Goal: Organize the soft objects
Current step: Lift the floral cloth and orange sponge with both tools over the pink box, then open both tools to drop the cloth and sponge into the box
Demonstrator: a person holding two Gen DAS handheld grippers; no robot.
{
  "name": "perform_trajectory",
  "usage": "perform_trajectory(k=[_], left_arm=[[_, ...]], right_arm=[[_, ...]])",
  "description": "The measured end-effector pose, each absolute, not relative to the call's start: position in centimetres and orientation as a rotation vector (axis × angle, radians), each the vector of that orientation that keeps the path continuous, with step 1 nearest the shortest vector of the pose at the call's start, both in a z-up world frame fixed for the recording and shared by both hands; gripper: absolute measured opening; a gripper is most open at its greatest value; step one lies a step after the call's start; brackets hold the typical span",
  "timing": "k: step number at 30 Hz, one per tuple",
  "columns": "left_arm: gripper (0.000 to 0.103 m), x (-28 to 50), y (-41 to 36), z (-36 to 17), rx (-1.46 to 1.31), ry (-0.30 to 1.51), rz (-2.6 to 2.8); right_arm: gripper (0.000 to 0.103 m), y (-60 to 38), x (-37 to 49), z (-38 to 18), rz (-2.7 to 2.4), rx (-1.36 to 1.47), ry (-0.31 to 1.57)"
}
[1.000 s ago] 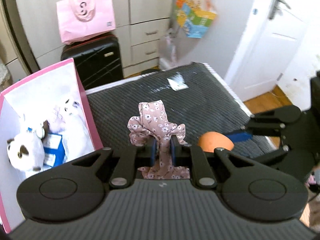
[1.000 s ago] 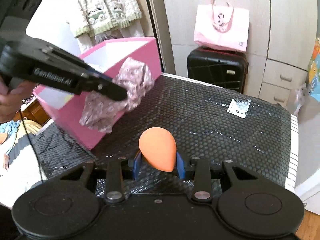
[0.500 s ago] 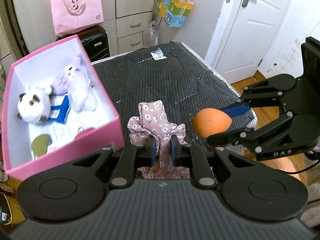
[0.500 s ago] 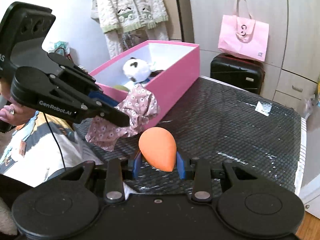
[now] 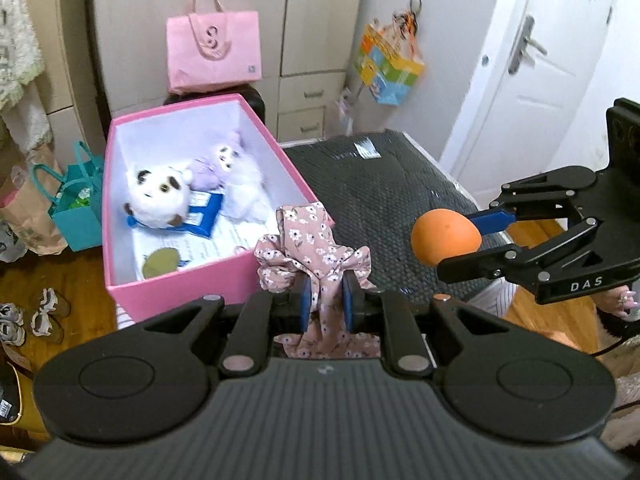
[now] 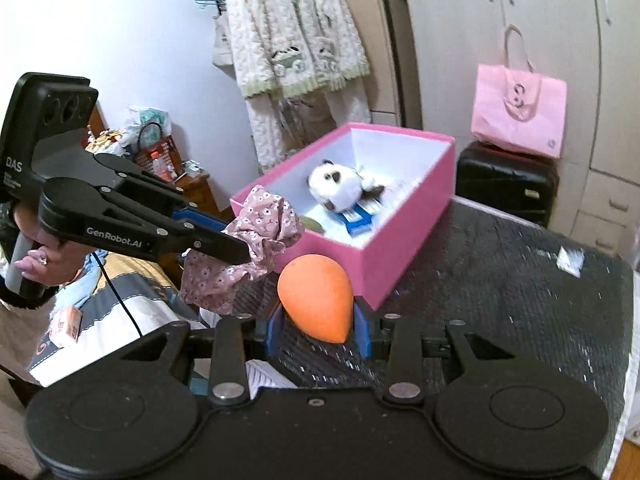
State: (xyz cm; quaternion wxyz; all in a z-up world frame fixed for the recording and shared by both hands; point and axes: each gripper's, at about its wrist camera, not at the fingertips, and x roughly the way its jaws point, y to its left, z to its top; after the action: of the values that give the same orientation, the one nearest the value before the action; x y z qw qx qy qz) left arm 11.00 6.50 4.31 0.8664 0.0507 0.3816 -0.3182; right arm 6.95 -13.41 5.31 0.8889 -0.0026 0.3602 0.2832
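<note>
The left gripper [image 5: 323, 295] is closed almost fully, and its blue pads pinch a pink floral cloth [image 5: 310, 250] between them. The cloth bunches up above the pads and also hangs down below them, in the air just beside the near corner of the pink box [image 5: 180, 280]. The right gripper [image 6: 318, 330] is only partly closed, and its two blue pads press on the sides of an orange egg-shaped sponge [image 6: 316, 296], with the narrow end pointing down toward the gripper body. The sponge is in the air too, in front of the long side wall of the pink box and just beside the cloth; whether they touch is unclear. The pink box stands on the edge of a table with a dark textured cover [image 6: 500, 280]. Inside the box lie a white plush toy with dark patches [image 5: 156, 196], a pale purple plush toy [image 5: 224, 162] behind it, a blue packet [image 5: 202, 210] and a round green piece [image 5: 160, 260] near the box's front wall.
</note>
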Motion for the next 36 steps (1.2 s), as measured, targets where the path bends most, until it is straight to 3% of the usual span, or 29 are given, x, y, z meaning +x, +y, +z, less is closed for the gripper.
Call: perform_trajectory(k=[10,16,24,32,35,36], left_arm=[[0.015,14.9,11.6,6.2,-0.088,0.653,-0.661],[0.015,19.6,13.7,3.3,-0.287,0.605,-0.681],[0.015,26.3,13.2,-2.8,-0.370,0.702,-0.632],[0.016,26.9,11.7,-5.0,-0.314,0.743,-0.615],[0.021,26.8,11.4,-4.9,-0.292,0.725,-0.591],[0.029,26.6,11.4,-4.8,-0.290,0.719,-0.587]], right_arm=[[0.042,-10.5,11.5,6.0,0.554,-0.014,0.671],[0.042,-8.0,15.4,5.3,0.417,-0.138,0.559],[0.042,-6.6,22.5,2.2,0.442,-0.084,0.666],[0.045,-6.1,23.9,0.1,0.434,-0.078,0.724],[0.045,-5.8,24.3,-0.3,0.415,-0.107,0.724],[0.046,-5.7,24.2,-0.3,0.408,-0.114,0.713]])
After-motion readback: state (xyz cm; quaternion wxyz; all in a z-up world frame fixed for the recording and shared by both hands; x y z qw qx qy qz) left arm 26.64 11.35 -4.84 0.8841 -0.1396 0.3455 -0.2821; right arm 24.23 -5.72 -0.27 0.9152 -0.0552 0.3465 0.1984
